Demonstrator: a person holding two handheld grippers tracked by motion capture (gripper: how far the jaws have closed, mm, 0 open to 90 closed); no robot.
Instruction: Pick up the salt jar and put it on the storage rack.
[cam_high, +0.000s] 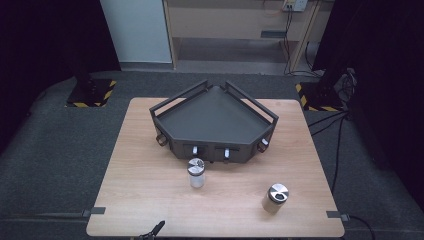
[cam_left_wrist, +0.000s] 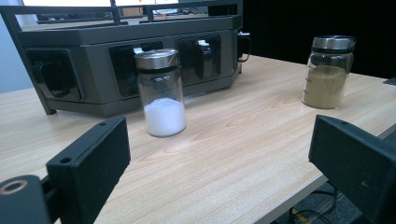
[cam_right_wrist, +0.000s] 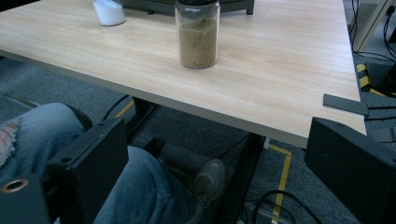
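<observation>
In the right gripper view the white-powder jar (cam_right_wrist: 109, 12) is cut off by the top edge.

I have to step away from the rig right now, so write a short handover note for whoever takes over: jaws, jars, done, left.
Left gripper: jaws open, empty, low over the table's near edge, facing the white-powder jar.
Right gripper: jaws open, empty, below the table edge, facing the brown-powder jar.
Both jars stand upright, lids on, in front of the dark corner rack; its top shelf holds nothing.
Done: nothing visibly moved yet.
Left: probably grasp each jar and set it on the rack.
</observation>
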